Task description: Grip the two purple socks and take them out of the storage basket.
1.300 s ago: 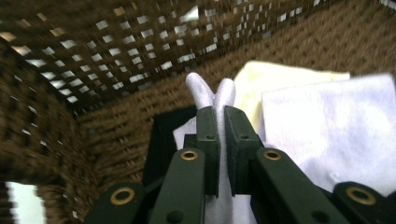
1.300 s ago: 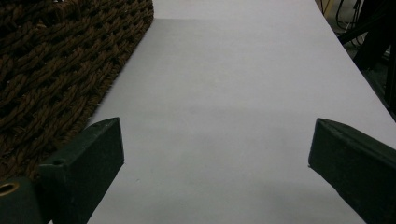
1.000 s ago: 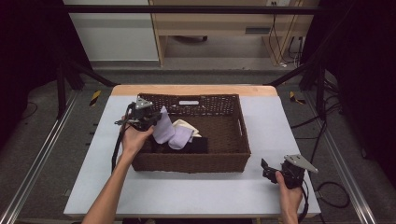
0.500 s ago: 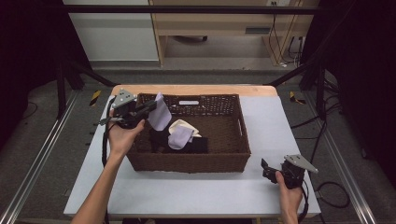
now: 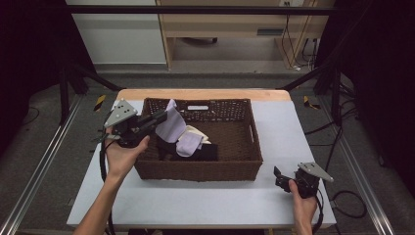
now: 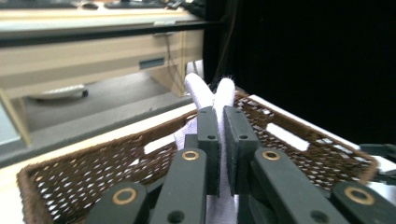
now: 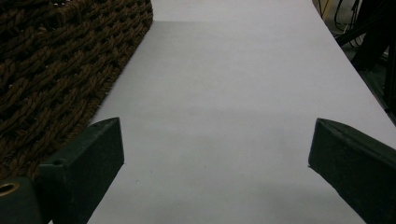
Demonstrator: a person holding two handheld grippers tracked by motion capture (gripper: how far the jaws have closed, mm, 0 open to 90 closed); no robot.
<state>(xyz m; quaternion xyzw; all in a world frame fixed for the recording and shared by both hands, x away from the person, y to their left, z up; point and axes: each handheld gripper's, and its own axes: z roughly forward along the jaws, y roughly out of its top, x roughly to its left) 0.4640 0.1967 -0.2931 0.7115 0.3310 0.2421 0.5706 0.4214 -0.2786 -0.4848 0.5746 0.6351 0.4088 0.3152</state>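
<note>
Showing the left gripper (image 5: 155, 120) with its fingers (image 6: 208, 140) closed nearly flat on a pale lilac sock (image 5: 171, 126), whose cloth is pinched between the two pads. In the left gripper view the sock's rounded end rises just beyond the fingertips, while the rest of it runs back and down between the fingers, so its long axis lies along the fingers' own line. In the high view the free length hangs below and ahead of the fingertips, over the left end of the brown wicker basket (image 5: 247, 161), clear of the items lying inside. Directly beneath the hanging end lie a second lilac sock (image 5: 187, 144), a cream cloth (image 5: 199, 133) and a dark garment (image 5: 205, 152), all resting on the basket floor. The held sock is above the basket's interior and just inside its left wall; judged from this, the coming move turns on carrying it sideways over that wall, away from the basket, toward the bare table (image 5: 195, 200) on the left hand's side. The right gripper (image 5: 284, 177) rests on the table well apart from the sock, beyond the basket's near right corner, with its fingers (image 7: 84, 168) spread wide and nothing between them; in the right gripper view the basket's woven wall stands just beside one finger. The left hand is plainly the nearer of the two to the sock.
</note>
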